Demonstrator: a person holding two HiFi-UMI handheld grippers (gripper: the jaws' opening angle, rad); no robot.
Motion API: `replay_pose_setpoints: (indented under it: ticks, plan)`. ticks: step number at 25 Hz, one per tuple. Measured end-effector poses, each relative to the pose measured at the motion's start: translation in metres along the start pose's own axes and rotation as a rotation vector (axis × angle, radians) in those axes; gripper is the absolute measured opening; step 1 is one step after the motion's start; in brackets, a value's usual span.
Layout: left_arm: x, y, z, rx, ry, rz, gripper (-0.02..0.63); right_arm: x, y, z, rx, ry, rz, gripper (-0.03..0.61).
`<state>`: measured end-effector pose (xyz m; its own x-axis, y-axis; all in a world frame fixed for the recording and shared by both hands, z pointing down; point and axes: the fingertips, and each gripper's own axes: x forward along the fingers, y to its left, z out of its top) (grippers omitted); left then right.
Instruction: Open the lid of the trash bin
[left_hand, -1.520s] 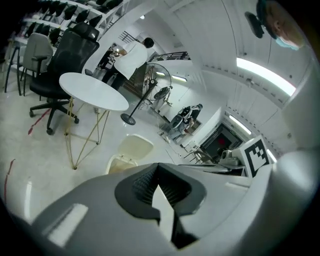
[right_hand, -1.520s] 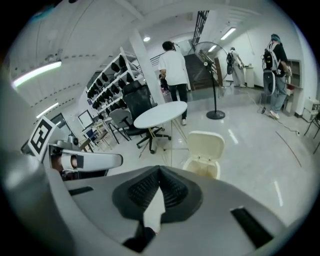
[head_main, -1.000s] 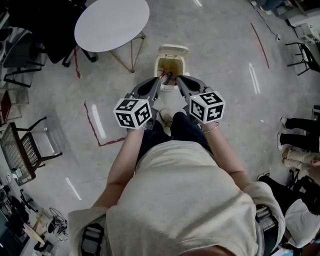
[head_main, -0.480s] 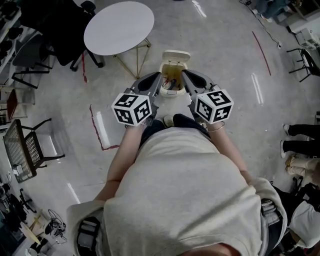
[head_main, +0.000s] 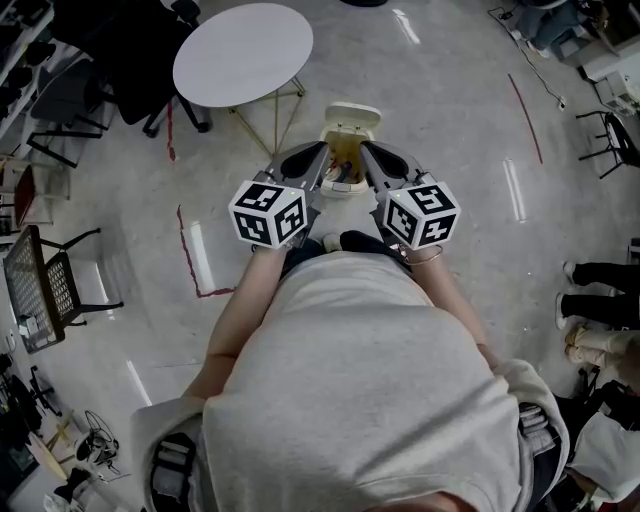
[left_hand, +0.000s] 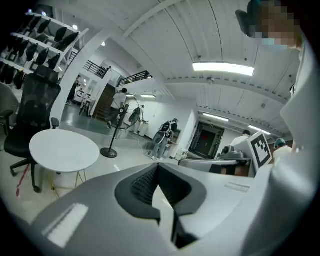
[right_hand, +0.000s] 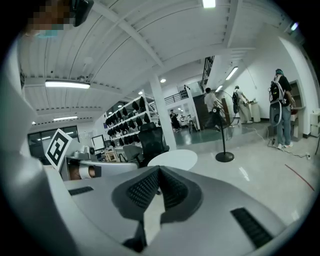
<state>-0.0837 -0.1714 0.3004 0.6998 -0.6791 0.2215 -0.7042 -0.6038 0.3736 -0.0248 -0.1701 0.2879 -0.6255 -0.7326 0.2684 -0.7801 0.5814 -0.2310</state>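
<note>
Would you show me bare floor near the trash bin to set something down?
The floor right of the trash bin, up to the red tape line, is bare. Left, the round table and chairs crowd it.

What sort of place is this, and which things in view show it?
Probably an open-plan lab or workshop office: a round white table, a black office chair, wall shelves of gear, and red tape marks on a polished floor.
</note>
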Motion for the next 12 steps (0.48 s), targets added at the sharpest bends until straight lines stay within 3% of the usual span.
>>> replay_pose_setpoints:
  ticks: [12]
  plan:
    - [-0.003, 0.005, -0.022, -0.001, 0.073, 0.092, 0.008, -0.006, 0.006, -0.008, -0.024, 0.033, 0.019, 0.008]
